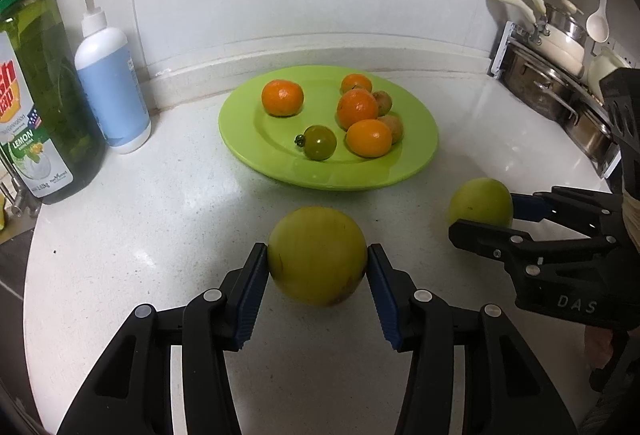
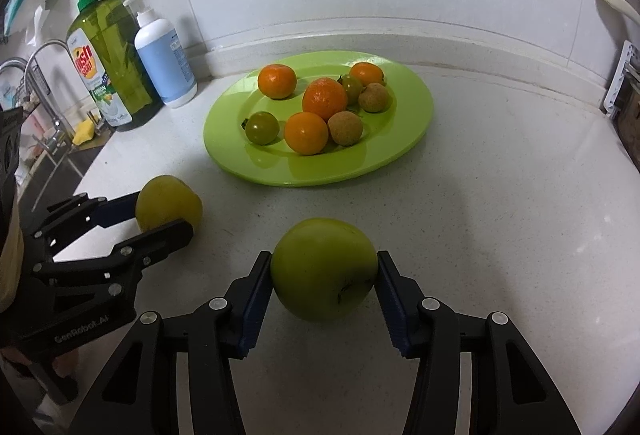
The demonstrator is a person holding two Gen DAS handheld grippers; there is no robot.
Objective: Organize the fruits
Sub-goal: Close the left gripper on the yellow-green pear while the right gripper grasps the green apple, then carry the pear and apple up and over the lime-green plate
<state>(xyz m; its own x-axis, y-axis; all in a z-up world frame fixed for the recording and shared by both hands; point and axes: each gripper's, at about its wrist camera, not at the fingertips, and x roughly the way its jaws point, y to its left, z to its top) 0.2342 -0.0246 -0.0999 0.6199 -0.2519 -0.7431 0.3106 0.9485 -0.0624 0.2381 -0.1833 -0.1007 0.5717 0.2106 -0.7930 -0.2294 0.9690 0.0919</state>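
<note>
My left gripper (image 1: 317,261) is shut on a yellow-green apple (image 1: 316,235), with both blue pads pressed against its sides low over the white counter. My right gripper (image 2: 324,277) is shut the same way on a greener apple (image 2: 322,255). Each gripper shows in the other's view: the right gripper (image 1: 484,215) with its apple (image 1: 478,201) at the right, the left gripper (image 2: 162,217) with its apple (image 2: 166,197) at the left. Behind both lies a lime-green plate (image 1: 240,131) (image 2: 412,131) with several oranges (image 1: 282,98), green tomatoes (image 1: 319,142) and small brown fruits (image 2: 346,129).
A green dish-soap bottle (image 1: 44,95) and a white-and-blue pump bottle (image 1: 112,83) stand at the back left against the wall. A faucet and sink (image 2: 44,83) lie further left. Steel pots and pans (image 1: 560,75) sit at the right edge.
</note>
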